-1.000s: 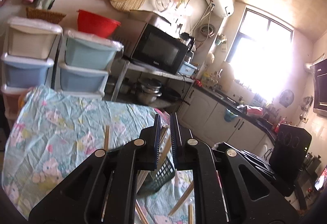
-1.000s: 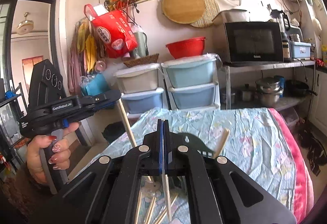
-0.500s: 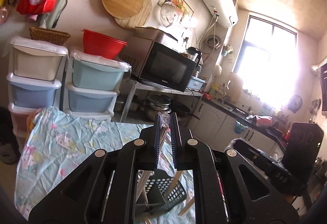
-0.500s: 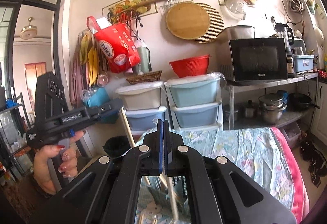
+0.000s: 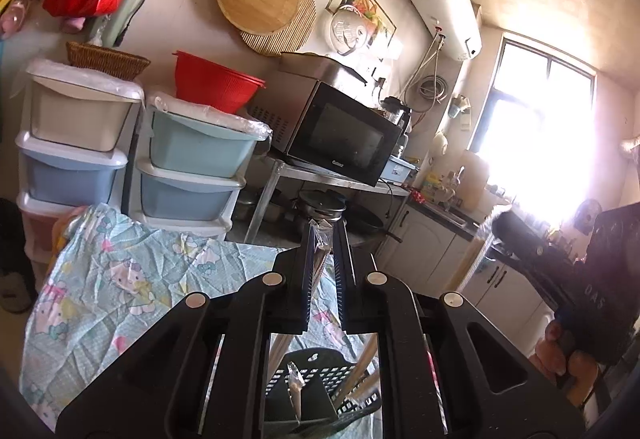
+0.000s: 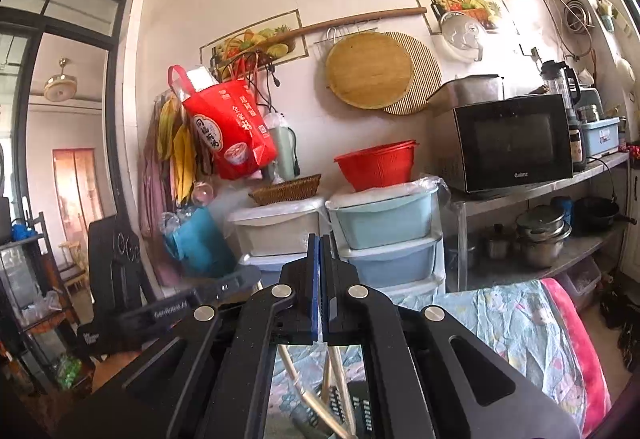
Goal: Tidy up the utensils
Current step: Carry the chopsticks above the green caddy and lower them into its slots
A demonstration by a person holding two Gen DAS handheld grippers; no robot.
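Observation:
My left gripper is shut on a plastic-wrapped chopstick that hangs down toward a black perforated utensil basket on the table. Wooden chopsticks stand in the basket. My right gripper is shut on a thin chopstick that reaches down to the same basket, where other sticks lean. The left gripper's body shows at the left in the right wrist view. The right gripper's body shows at the right in the left wrist view.
The table has a light blue cartoon-print cloth with a pink edge. Stacked plastic drawers, a red colander and a microwave on a metal shelf stand behind. Kitchen cabinets are at the right.
Both grippers have risen and tilted up with their chopsticks. The tabletop and loose chopsticks have dropped out of view, and the basket now sits right under both.

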